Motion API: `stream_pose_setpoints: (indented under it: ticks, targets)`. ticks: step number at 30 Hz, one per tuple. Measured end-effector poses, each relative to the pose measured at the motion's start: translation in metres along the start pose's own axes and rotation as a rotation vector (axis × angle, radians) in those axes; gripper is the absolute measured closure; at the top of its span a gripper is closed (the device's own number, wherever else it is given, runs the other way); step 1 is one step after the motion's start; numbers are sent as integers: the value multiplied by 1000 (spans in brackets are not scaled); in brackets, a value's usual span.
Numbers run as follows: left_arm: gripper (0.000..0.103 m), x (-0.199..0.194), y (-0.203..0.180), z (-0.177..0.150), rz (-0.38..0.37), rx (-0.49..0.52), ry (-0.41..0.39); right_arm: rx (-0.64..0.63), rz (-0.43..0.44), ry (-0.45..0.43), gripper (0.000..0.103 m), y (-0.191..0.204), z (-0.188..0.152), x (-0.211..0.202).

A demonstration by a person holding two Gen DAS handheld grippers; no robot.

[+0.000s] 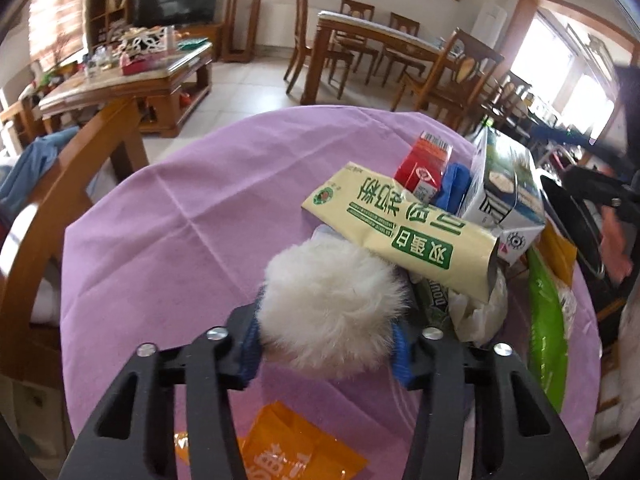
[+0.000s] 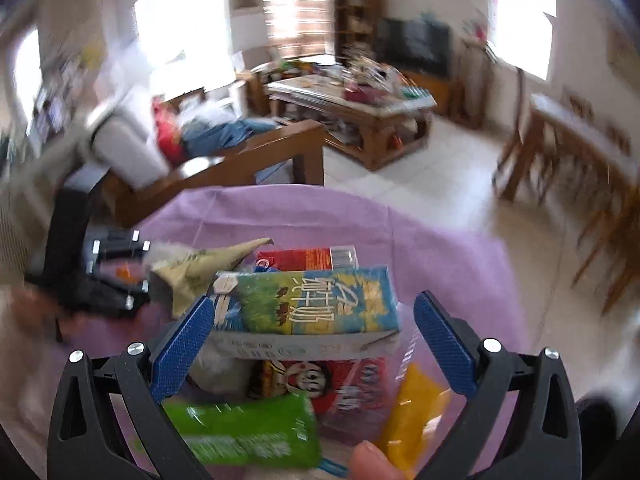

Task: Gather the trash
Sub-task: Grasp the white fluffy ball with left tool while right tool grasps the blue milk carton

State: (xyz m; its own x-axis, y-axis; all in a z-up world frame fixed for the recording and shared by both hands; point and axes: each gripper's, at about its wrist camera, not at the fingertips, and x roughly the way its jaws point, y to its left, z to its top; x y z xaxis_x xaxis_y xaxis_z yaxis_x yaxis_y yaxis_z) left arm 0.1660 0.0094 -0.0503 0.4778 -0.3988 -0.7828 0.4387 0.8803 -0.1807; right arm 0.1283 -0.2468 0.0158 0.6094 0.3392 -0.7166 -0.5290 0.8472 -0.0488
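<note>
My left gripper (image 1: 326, 330) is shut on a white fluffy ball (image 1: 330, 300), held just above the purple cloth next to the trash pile. The pile holds a cream green-lettered packet (image 1: 400, 228), a red carton (image 1: 424, 164), a milk carton (image 1: 508, 188) and a green wrapper (image 1: 548, 328). In the right wrist view my right gripper (image 2: 314, 334) is open, its blue pads either side of the milk carton (image 2: 312, 304), with a green wrapper (image 2: 248, 432), a red cartoon packet (image 2: 320, 384) and a yellow packet (image 2: 416, 408) below. The left gripper (image 2: 116, 276) shows at the left there.
The round table has a purple cloth (image 1: 192, 216). An orange packet (image 1: 288, 448) lies near its front edge. A wooden chair (image 1: 68, 200) stands at the left. A coffee table (image 1: 132, 80) and a dining table with chairs (image 1: 380, 44) stand beyond. A black pan (image 1: 572, 220) is at the right.
</note>
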Motion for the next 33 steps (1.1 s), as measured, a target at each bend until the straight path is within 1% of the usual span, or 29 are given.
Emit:
stream_pose_setpoints:
  ticks: [2,3,5,6,7,8,9,10,12,13,15,16,17,18,19,20,24,25,27,30,31,33]
  targets:
    - [60,1,1,-1,-6,-6,-12,-184,-19,42,5,15,6,-2]
    - [61,0,3,-2,-15,-22,-19,-324,-17,78,5,27,7,-2]
    - [61,-4,9,-4,-18,-58,-48,-506,-20,133,5,41,12,4]
    - [61,-6,11,-6,-18,-66,-56,-561,-27,155,5,44,13,9]
    - [62,-6,12,-6,-19,-70,-63,-634,-35,200,5,48,18,17]
    - [62,-8,13,-7,-22,-73,-67,-680,-23,244,5,48,24,24]
    - [62,-11,13,-9,-26,-76,-73,-694,-3,273,5,48,28,30]
    - [62,-15,12,-11,-31,-78,-84,-702,33,328,5,45,36,39]
    - [62,-25,11,-16,-44,-83,-106,-681,96,406,5,43,46,52]
    - [62,-31,11,-17,-52,-85,-117,-655,158,479,5,39,51,59]
    - [61,-41,11,-19,-62,-84,-138,-631,180,557,7,35,57,69]
    - [61,-45,10,-20,-65,-82,-145,-623,183,584,17,33,57,72]
    - [61,-49,8,-20,-73,-77,-152,-614,192,597,28,33,57,73]
    - [61,-52,6,-21,-81,-74,-157,-598,205,606,31,33,59,73]
    - [61,-55,5,-22,-88,-69,-159,-591,210,589,36,33,59,69]
    - [61,-57,1,-23,-94,-58,-162,-589,211,565,38,32,59,65]
    - [61,-62,-13,-31,-114,-30,-154,-545,184,458,41,30,57,39]
    - [61,-63,-14,-34,-122,-29,-151,-526,181,428,42,29,41,28]
    - [61,-66,-17,-38,-133,-30,-149,-488,169,359,42,30,35,13]
    - [61,-78,-26,-47,-130,-27,-160,-386,163,221,42,24,26,-20]
    - [61,-82,-29,-48,-132,-25,-166,-328,168,163,42,21,26,-35]
    - [61,-96,-38,-52,-130,-15,-191,-220,204,62,42,18,25,-53]
